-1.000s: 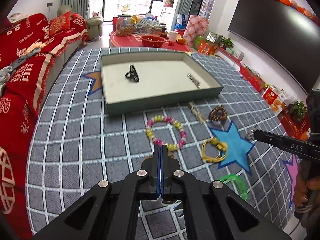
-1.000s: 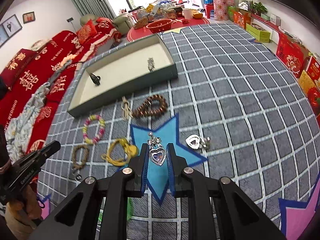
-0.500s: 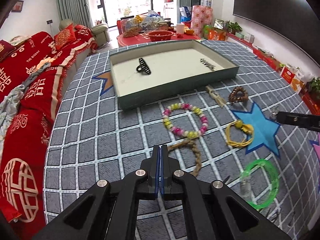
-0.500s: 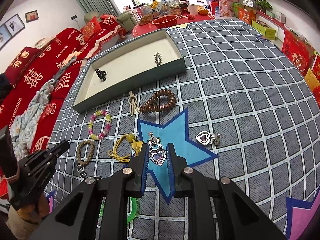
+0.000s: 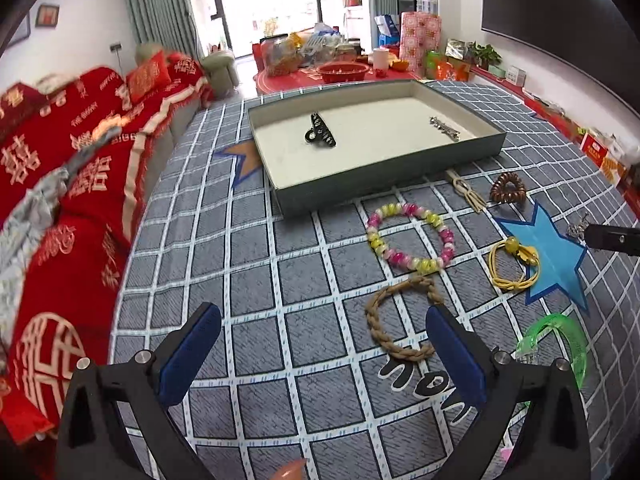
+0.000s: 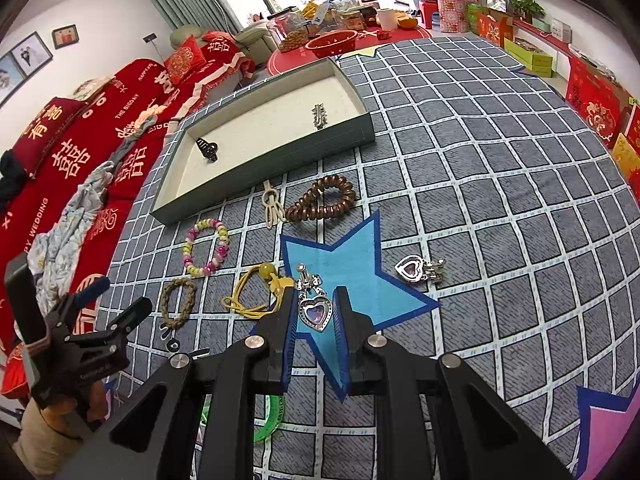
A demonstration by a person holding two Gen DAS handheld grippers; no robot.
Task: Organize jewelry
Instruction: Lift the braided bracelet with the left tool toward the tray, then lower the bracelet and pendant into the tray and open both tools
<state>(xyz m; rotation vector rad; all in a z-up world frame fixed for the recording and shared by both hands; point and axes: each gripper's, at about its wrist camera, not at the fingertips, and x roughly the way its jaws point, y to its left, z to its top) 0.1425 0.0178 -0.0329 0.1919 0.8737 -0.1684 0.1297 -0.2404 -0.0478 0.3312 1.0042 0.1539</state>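
a heart pendant (image 6: 316, 312) is seen pinched between the blue pads of the right gripper (image 6: 315, 322), its point turned back toward the camera and its silver clasp end stretched away over the blue star (image 6: 360, 268) printed on the grey checked mat (image 6: 500, 200). a second heart charm (image 6: 418, 270) lies flat just beside the star's right arm, apart from the gripper.

the left gripper (image 5: 320, 340) is held low over the mat with its fingers spread wide and nothing between them; a braided brown bracelet (image 5: 400, 320) lies just ahead of its right finger, partly hidden by it. beyond that a pink and yellow beaded bracelet (image 5: 412, 236) is laid out as an open ring, with a yellow cord bracelet (image 5: 514, 264) to its right at the star's edge and a green plastic bangle (image 5: 560, 344) near the lower right.

a shallow green tray (image 5: 384, 176) with a cream lining is set across the far part of the mat, its long side running left to right. two pieces are held in it, well apart: a black hair claw (image 5: 320, 136) toward the left, lying aslant, and a silver hair clip (image 5: 444, 128) toward the right, its long axis aslant toward the tray's front right corner. in front of the tray a cream knotted cord (image 6: 272, 204) and a brown coiled hair tie (image 6: 320, 200) are seen side by side, nearly touching.
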